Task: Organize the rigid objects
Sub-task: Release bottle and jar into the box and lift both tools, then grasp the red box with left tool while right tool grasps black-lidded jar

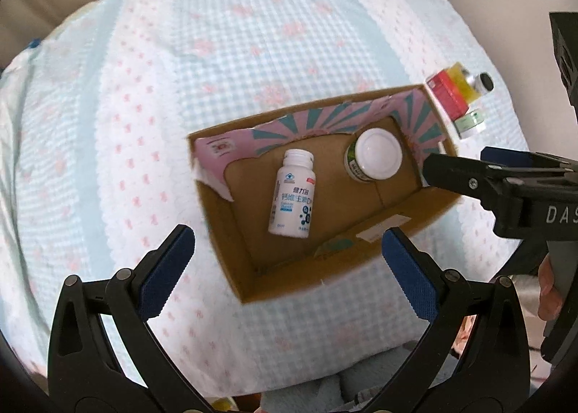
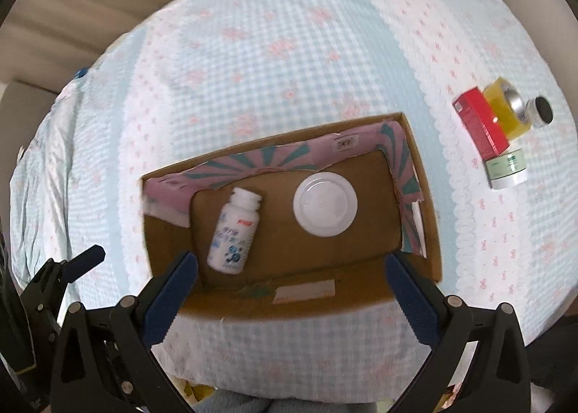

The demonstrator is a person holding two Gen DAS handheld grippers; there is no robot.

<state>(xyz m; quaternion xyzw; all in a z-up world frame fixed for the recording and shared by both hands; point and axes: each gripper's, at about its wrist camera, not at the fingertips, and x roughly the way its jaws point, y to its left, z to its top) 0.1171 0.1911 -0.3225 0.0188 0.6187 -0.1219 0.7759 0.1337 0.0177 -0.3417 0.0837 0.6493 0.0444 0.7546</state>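
Observation:
An open cardboard box [image 1: 408,228] [image 2: 430,203] sits on a checked bedspread. Inside it a white pill bottle [image 1: 293,194] [image 2: 234,232] lies on its side, and a jar with a white lid [image 1: 377,154] [image 2: 325,209] stands upright. To the right of the box lie a red box [image 2: 482,125] [image 1: 446,93], a yellow bottle with a black cap [image 2: 513,111] [image 1: 469,82] and a small green-white jar [image 2: 505,169] [image 1: 469,124]. My left gripper [image 1: 289,268] is open and empty above the box's near left corner. My right gripper [image 2: 292,286] is open and empty over the box's near wall.
The bedspread [image 2: 289,51] is pale blue and white with pink bows. The right gripper's fingers [image 1: 451,174] reach over the box's right wall in the left wrist view. The left gripper's finger [image 2: 83,261] shows at the left edge of the right wrist view. Beige curtains hang behind.

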